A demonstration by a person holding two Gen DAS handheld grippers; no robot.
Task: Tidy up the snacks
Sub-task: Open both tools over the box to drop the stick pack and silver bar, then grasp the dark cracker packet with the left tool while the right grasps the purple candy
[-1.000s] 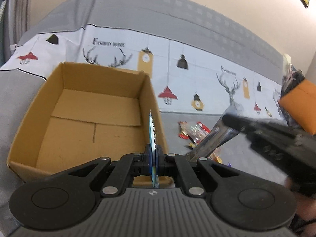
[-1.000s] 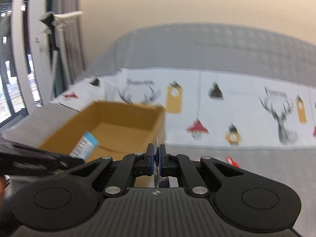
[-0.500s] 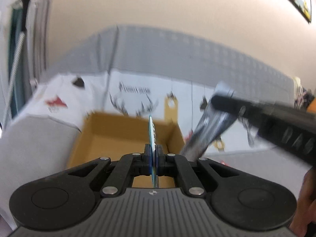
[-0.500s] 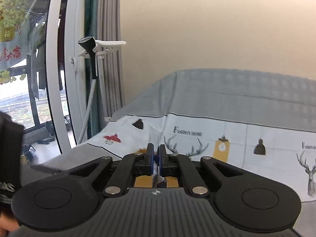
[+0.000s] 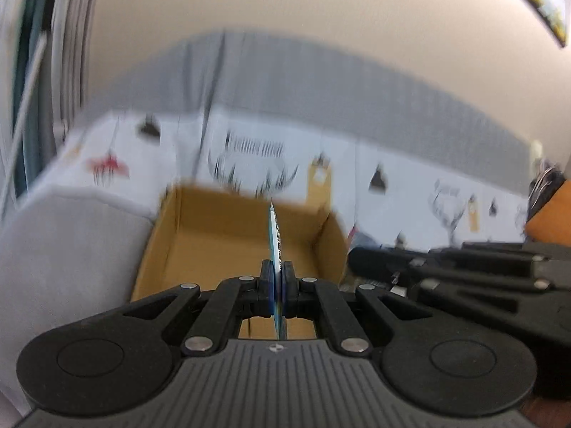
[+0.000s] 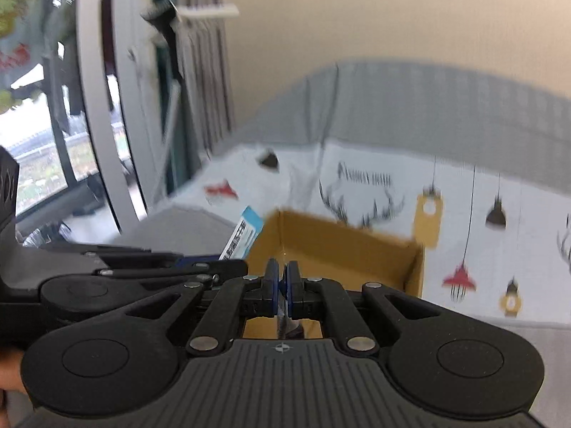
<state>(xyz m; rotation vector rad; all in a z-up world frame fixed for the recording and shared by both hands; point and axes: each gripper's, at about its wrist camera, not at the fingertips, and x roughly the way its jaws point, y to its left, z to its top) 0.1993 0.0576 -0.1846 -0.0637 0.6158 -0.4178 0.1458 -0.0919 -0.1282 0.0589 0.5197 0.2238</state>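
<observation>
An open cardboard box (image 5: 228, 235) stands on the patterned cloth; it also shows in the right wrist view (image 6: 342, 246). My left gripper (image 5: 277, 278) is shut on a thin blue-and-white snack packet (image 5: 275, 235), seen edge-on, held over the box's near side. The same packet (image 6: 242, 237) shows in the right wrist view, left of the box. My right gripper (image 6: 282, 281) is shut on a thin silvery wrapper (image 6: 283, 322), mostly hidden between the pads, just before the box. The right gripper's body (image 5: 464, 278) sits to the right of the left one.
A grey and white cloth with deer and lamp prints (image 5: 392, 164) covers the surface. An orange object (image 5: 549, 221) lies at the far right. A window frame and curtain (image 6: 107, 107) stand to the left. A beige wall is behind.
Both grippers have tilted down toward the box, which fills more of both views. The right gripper has dropped lower beside the left one. Both stay shut on their packets.
</observation>
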